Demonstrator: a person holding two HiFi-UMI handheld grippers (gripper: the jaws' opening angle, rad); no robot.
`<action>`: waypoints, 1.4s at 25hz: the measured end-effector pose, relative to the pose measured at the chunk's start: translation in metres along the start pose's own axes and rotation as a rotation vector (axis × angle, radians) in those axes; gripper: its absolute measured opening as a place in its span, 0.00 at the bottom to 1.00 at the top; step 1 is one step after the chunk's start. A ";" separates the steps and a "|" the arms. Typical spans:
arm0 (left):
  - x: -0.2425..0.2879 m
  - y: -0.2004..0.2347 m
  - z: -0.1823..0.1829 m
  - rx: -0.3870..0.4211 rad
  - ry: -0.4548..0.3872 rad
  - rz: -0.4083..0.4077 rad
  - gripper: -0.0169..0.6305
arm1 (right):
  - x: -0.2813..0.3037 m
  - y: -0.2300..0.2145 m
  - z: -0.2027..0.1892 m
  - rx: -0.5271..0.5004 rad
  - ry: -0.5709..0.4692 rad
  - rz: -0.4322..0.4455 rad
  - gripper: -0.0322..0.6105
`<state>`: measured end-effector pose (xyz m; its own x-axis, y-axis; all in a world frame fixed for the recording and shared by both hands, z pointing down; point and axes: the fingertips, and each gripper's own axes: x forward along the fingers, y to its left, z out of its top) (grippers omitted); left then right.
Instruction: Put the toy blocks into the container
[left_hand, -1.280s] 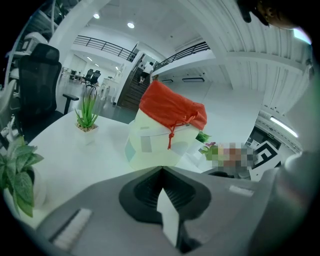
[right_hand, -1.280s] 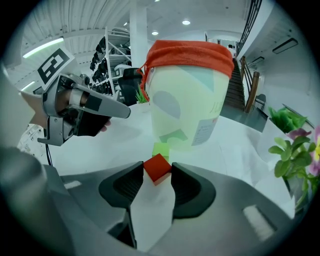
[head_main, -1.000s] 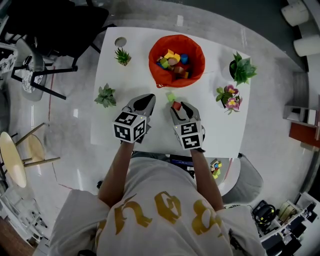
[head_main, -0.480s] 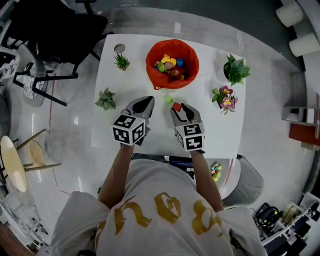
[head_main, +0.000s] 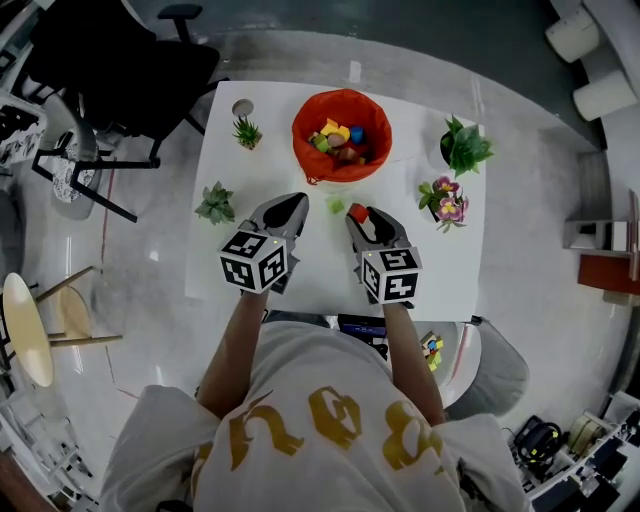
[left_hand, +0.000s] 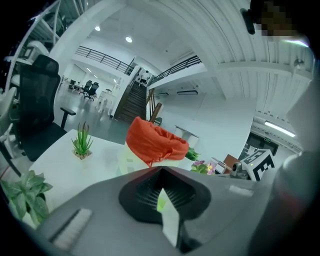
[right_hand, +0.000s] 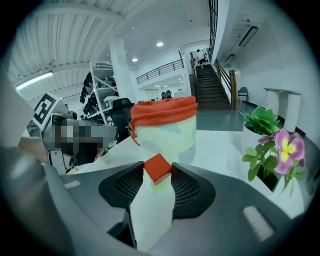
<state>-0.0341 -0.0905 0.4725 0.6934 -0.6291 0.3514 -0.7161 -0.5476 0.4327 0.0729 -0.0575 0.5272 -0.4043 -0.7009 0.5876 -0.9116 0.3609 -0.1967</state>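
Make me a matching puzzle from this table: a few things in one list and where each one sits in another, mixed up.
Things:
1. red block
2. green block
3. orange container
4. pink-flowered plant

Places or states:
A. standing on the person's right side of the table
B. clamped in the right claw
C. toward the table's far side, holding coloured blocks
D. lying loose on the table

Pairs: 1-B, 2-D, 3-C, 4-A

Most of the green block (right_hand: 160, 183) behind the red block (right_hand: 157, 168); container (right_hand: 167, 135) contents unseen from both gripper views
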 end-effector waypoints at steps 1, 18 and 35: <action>-0.001 -0.001 0.003 -0.005 -0.006 -0.004 0.03 | -0.002 0.001 0.004 0.003 -0.010 0.004 0.37; -0.027 -0.023 0.047 -0.005 -0.140 -0.006 0.03 | -0.038 0.012 0.050 -0.022 -0.153 0.016 0.37; -0.034 -0.032 0.077 0.007 -0.211 0.004 0.03 | -0.060 0.005 0.092 -0.061 -0.270 -0.011 0.37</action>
<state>-0.0409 -0.0948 0.3828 0.6591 -0.7323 0.1713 -0.7198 -0.5482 0.4259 0.0856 -0.0703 0.4188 -0.4066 -0.8409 0.3571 -0.9134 0.3827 -0.1389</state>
